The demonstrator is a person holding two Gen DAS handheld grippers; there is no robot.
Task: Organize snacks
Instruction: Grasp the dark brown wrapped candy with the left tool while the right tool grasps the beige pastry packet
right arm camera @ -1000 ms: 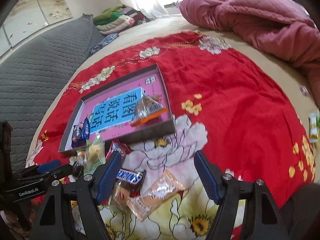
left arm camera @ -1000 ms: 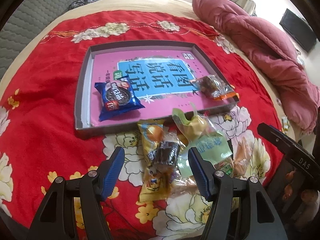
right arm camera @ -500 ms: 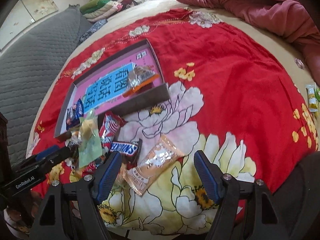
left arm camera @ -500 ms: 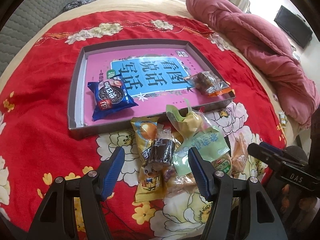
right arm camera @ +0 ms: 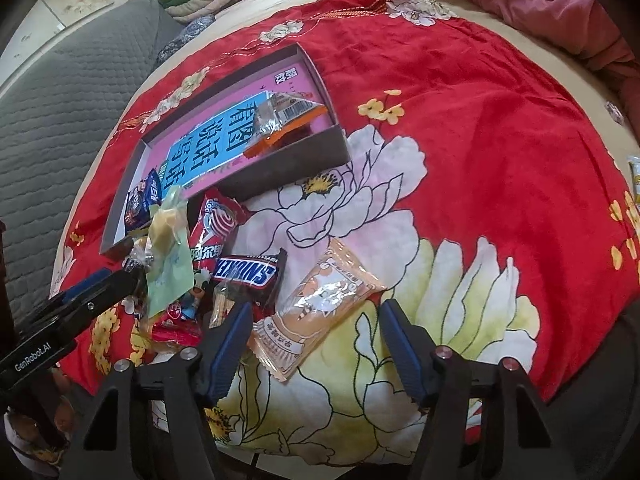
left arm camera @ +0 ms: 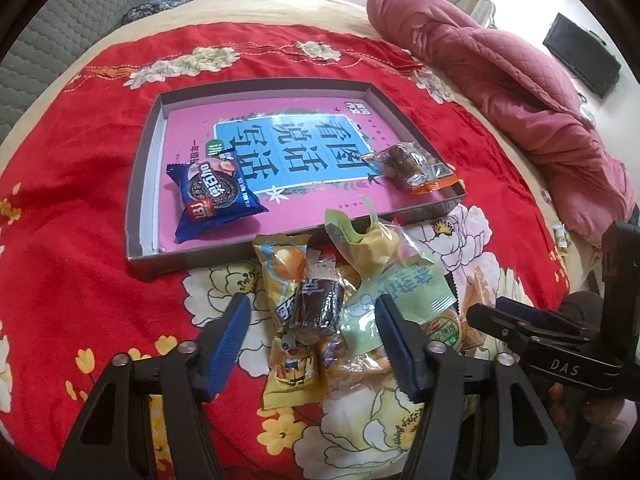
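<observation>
- The left gripper (left arm camera: 314,326) is pointing down at the snack pile on the bed; its jaws are closing, roughly half open, and not yet pressing on anything.
- A dark brown wrapped roll (left arm camera: 317,309) is lying between the left jaws on top of a yellow packet (left arm camera: 289,364); a pale green packet (left arm camera: 404,294) is lying against the 3 o'clock finger.
- The right gripper (right arm camera: 316,338) is also closing at about half width, released, with nothing gripped.
- A peach-coloured packet (right arm camera: 320,310) is lying between the right jaws, its near end close to the 9 o'clock finger; contact cannot be confirmed.
- The shallow box (left arm camera: 144,184) is sitting on the red floral bedspread (left arm camera: 72,200) at 12 o'clock from the pile, holding a blue cookie packet (left arm camera: 214,196) and a clear orange-ended packet (left arm camera: 412,166).
- Only the right wrist view is showing a Snickers bar (right arm camera: 246,272) and a red packet (right arm camera: 214,232), at 10 o'clock from the right jaws.
- Only the left wrist view is showing the yellow packet's full face and the pink quilt (left arm camera: 500,80) at 2 o'clock.
</observation>
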